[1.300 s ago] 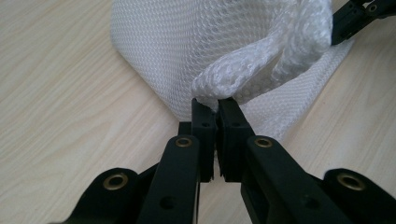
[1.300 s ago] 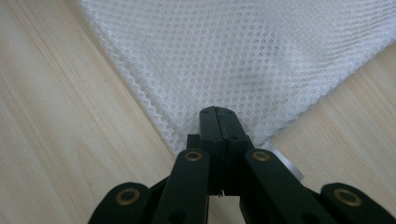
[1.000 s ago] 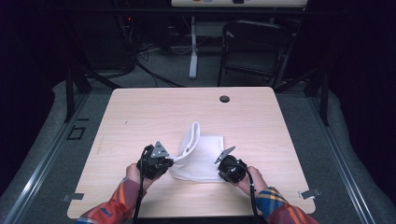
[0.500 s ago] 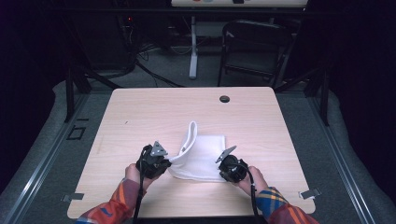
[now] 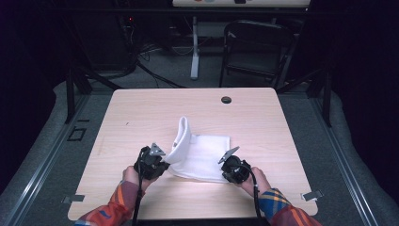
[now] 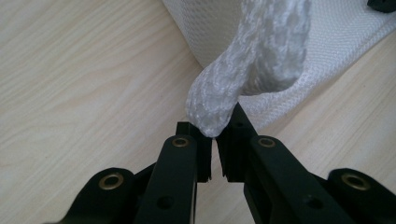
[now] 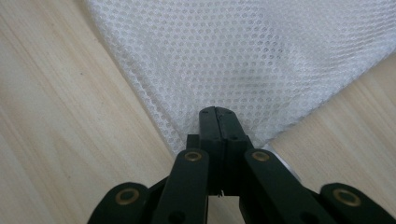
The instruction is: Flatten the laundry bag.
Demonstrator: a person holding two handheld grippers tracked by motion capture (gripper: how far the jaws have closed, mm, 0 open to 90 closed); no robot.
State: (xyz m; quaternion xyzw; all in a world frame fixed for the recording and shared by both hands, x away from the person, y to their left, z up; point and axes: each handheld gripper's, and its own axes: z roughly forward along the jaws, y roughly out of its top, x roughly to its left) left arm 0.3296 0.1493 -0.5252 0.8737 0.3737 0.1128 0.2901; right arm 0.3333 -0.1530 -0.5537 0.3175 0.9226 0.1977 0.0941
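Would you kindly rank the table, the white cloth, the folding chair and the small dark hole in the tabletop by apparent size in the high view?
1. table
2. and 3. folding chair and white cloth: look alike, and the chair stands farther off, so I leave them unranked.
4. dark hole

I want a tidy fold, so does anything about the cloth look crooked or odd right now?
One thing: the cloth lies flat except its left edge, which stands up in a curled ridge where the left gripper pinches a bunched corner. The right gripper is shut on the near right corner, which lies flat. No tears or stains show.
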